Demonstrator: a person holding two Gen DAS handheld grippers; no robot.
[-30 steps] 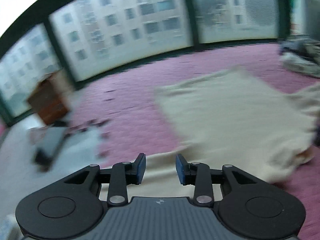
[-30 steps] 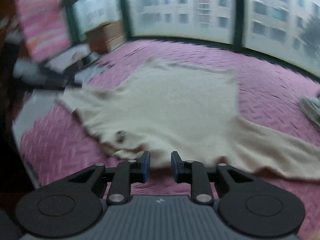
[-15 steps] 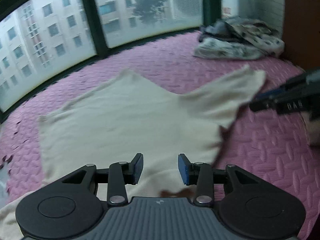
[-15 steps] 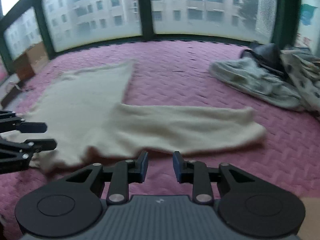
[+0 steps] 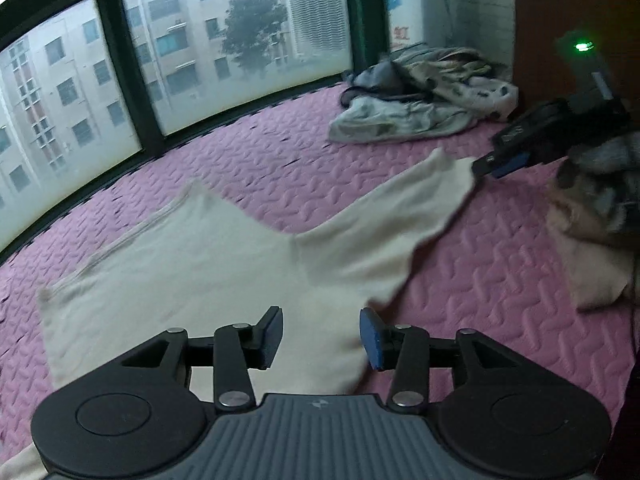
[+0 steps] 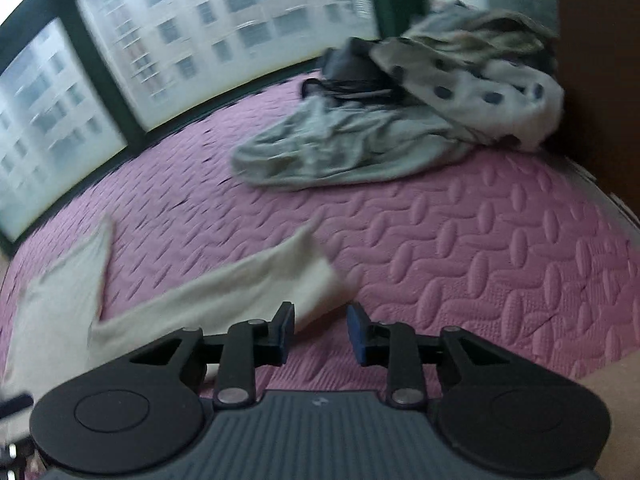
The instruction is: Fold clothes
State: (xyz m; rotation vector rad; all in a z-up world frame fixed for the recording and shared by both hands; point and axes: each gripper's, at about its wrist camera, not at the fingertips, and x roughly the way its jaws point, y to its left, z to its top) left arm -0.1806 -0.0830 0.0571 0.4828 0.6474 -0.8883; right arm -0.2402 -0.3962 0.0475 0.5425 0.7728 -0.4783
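Cream sweater (image 5: pixel 208 264) now lies flatter, grippers opening.

Your sweater (image 5: pixel 208 264) lies flat on the floor mat (image 5: pixel 280 160), clothes pile (image 5: pixel 424 104) behind its sleeve (image 5: pixel 400 208), by the windows (image 5: pixel 240 40).

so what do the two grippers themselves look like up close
Both match: the left gripper and the right gripper have black linkage arms with silver rivets, blue pads on the fingertips, round black side discs and a ribbed grey body. A green light glows on the right one's body.
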